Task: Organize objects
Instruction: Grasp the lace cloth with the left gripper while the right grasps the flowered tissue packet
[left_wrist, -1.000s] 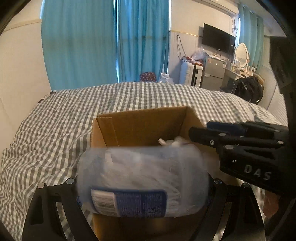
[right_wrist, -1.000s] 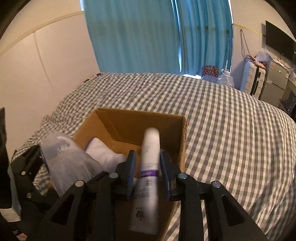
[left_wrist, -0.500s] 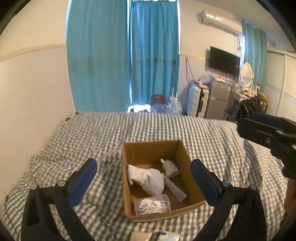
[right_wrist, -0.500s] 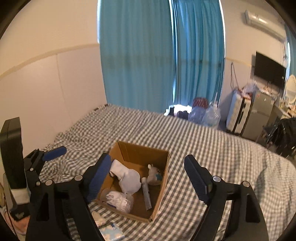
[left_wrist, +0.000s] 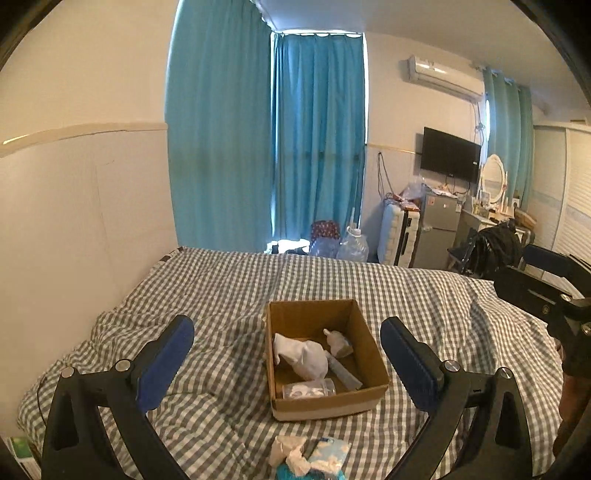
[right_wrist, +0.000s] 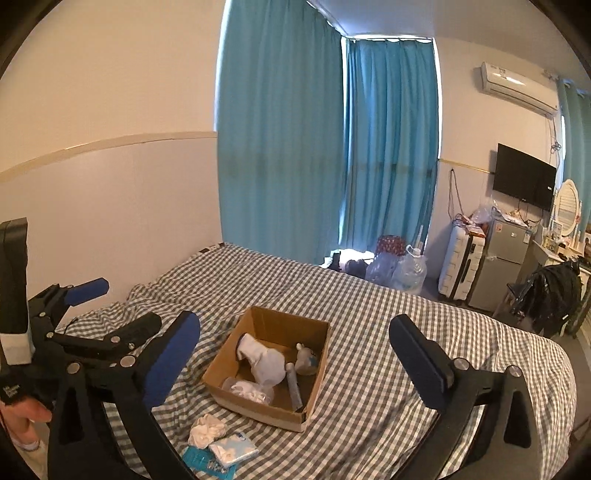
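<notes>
An open cardboard box (left_wrist: 364, 398) sits on the checked bed; it also shows in the right wrist view (right_wrist: 258, 408). Inside lie a white cloth bundle (left_wrist: 304, 356), a small plush toy (left_wrist: 338, 339), a white tube (left_wrist: 343, 373) and a clear packet (left_wrist: 308, 389). In front of the box lie a crumpled white cloth (right_wrist: 207, 430), a light blue tissue pack (right_wrist: 234, 448) and a teal item (right_wrist: 201, 459). My left gripper (left_wrist: 286, 363) is open and empty, high above and behind the box. My right gripper (right_wrist: 295, 363) is open and empty too.
The grey checked bedspread (left_wrist: 229, 288) covers the bed, with a wall on the left. Blue curtains (left_wrist: 266, 147) hang behind. Beyond the bed stand water bottles (left_wrist: 352, 247), a suitcase (left_wrist: 400, 240), a fridge (left_wrist: 439, 229) and a chair with a black bag (left_wrist: 495, 247).
Both grippers opened, dropping the clear packet and the white tube into the box, then pulled back and up, far from the box.
</notes>
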